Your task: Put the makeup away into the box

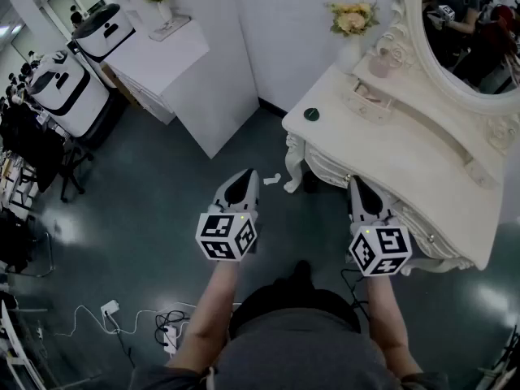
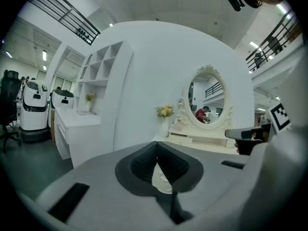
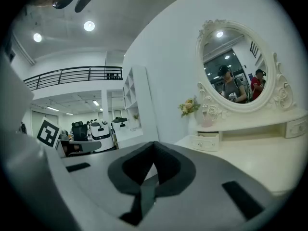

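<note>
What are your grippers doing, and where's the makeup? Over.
Left gripper shut, empty. Right gripper shut, empty. Dark round thing, maybe makeup, on dressing table, untouched. Nothing in the way.

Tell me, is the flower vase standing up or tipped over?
Standing up. The vase sits straight on the table, its flowers on top.

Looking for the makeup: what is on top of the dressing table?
On the dressing table: a dark round thing, a vase of flowers, a pinkish pot. The right tool covers part of its front edge.
</note>
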